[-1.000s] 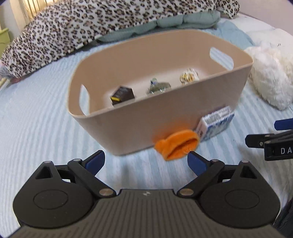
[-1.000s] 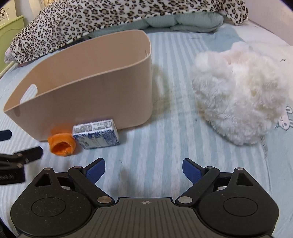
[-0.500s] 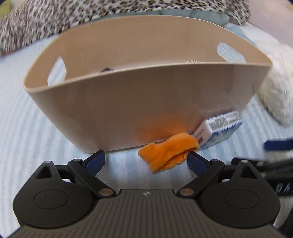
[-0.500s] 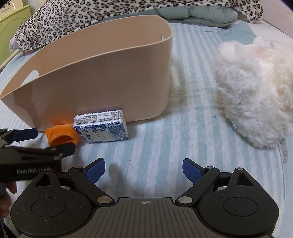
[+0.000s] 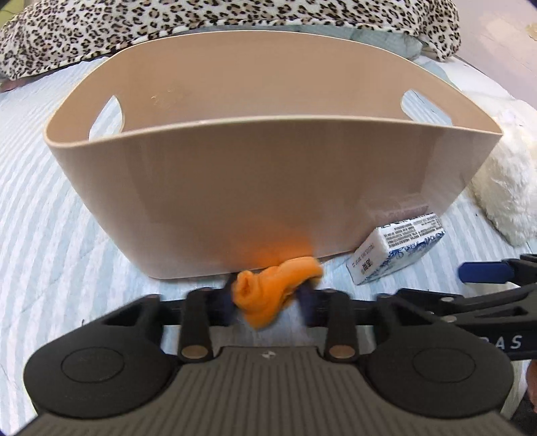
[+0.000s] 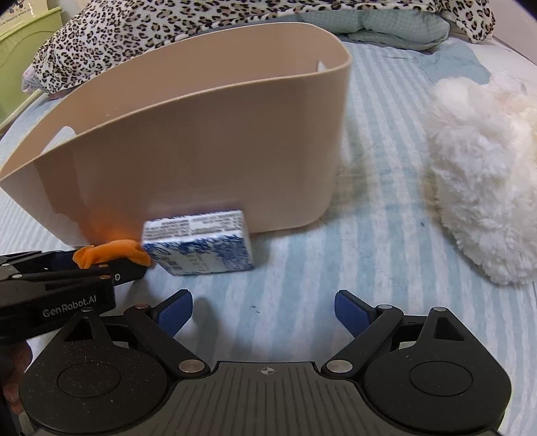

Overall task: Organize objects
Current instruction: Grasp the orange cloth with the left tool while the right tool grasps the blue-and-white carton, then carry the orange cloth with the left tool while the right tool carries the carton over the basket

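Now we see the left hand-held gripper (image 5: 268, 302) with its fingers drawn together and clamped on the orange cloth (image 5: 273, 291); half a second ago those fingers stood wide apart with the cloth lying loose on the bed between them. The cloth sits bunched at the foot of the beige basket (image 5: 268, 187), touching or nearly touching its near wall. We also note that the basket has grown larger in the left wrist view, and that the small items seen on its floor a second ago are now hidden behind the near wall, so we cannot tell what it holds.

The right wrist view shows what the left cannot: the left hand-held gripper (image 6: 110, 265) from the side, pinching the orange cloth (image 6: 110, 255) just beside the blue-and-white carton (image 6: 201, 248), which lies on the striped bed (image 6: 335, 268) against the basket (image 6: 201, 151). In the left wrist view the same carton (image 5: 396, 251) lies to the right of the cloth, near but apart from it.

The right hand-held gripper (image 6: 263, 313) hangs above bare sheet with its blue pads spread apart, gripping nothing. A fluffy white plush (image 6: 483, 187) rests to the right of the basket, well apart from the carton, and a leopard-print blanket (image 6: 167, 23) lies behind the basket.
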The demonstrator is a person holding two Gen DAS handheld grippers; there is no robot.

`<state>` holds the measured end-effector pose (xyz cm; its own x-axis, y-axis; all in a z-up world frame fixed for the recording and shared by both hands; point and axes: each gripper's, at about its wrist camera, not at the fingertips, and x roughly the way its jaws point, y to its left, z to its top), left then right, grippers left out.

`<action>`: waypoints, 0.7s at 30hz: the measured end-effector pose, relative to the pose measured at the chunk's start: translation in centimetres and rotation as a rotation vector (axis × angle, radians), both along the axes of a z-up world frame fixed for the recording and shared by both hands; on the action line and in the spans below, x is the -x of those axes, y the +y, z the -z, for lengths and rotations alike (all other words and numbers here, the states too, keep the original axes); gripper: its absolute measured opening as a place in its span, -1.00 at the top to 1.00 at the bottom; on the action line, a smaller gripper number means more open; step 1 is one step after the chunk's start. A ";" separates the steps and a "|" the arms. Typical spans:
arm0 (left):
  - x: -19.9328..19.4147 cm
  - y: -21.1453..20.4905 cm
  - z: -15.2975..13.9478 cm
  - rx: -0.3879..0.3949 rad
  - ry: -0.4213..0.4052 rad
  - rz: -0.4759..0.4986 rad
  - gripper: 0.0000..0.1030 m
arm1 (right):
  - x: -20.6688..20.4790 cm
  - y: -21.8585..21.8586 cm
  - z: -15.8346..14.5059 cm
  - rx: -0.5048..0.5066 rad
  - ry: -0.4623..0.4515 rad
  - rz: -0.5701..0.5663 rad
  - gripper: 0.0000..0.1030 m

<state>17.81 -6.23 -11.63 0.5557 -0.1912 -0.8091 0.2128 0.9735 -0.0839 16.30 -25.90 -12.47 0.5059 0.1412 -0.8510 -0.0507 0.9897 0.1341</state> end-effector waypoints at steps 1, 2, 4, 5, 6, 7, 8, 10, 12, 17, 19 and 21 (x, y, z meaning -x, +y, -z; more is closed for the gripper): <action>-0.1 0.1 -0.2 0.000 0.007 -0.003 0.54 | 0.0 0.2 0.0 -0.005 -0.001 -0.003 -0.81; -0.2 0.3 -0.2 -0.002 0.015 -0.012 0.61 | -0.1 0.4 0.0 -0.011 -0.002 -0.004 -0.81; -0.4 0.6 -0.3 0.008 0.028 -0.031 0.62 | -0.2 0.9 0.0 -0.023 -0.003 -0.005 -0.83; -0.4 0.8 -0.3 0.009 0.030 -0.037 0.62 | -0.2 1.1 0.0 -0.026 -0.006 -0.004 -0.85; -0.5 1.0 -0.4 0.006 0.031 -0.042 0.63 | -0.3 1.4 0.0 -0.028 -0.010 -0.002 -0.85; -0.6 1.1 -0.4 0.004 0.030 -0.047 0.63 | -0.5 1.7 0.1 -0.032 -0.014 -0.001 -0.86; -0.6 1.2 -0.4 0.003 0.030 -0.050 0.64 | -0.6 1.8 0.1 -0.035 -0.017 0.000 -0.86; -0.8 1.4 -0.4 0.008 0.034 -0.050 0.66 | -1.0 2.3 0.2 -0.040 -0.025 0.007 -0.86; -0.7 1.8 -0.4 0.010 0.035 -0.049 0.69 | -1.4 2.5 0.4 -0.037 -0.036 0.013 -0.80; -0.5 2.1 -0.5 0.025 0.031 -0.030 0.78 | -1.7 3.3 0.2 -0.027 -0.057 0.004 -0.17; -0.2 2.2 -0.8 0.027 0.020 -0.016 0.79 | -1.4 3.4 0.1 -0.018 -0.064 -0.002 -0.16; 0.2 2.4 -1.1 0.037 0.006 -0.005 0.80 | -1.1 3.5 -0.1 -0.013 -0.064 -0.007 -0.16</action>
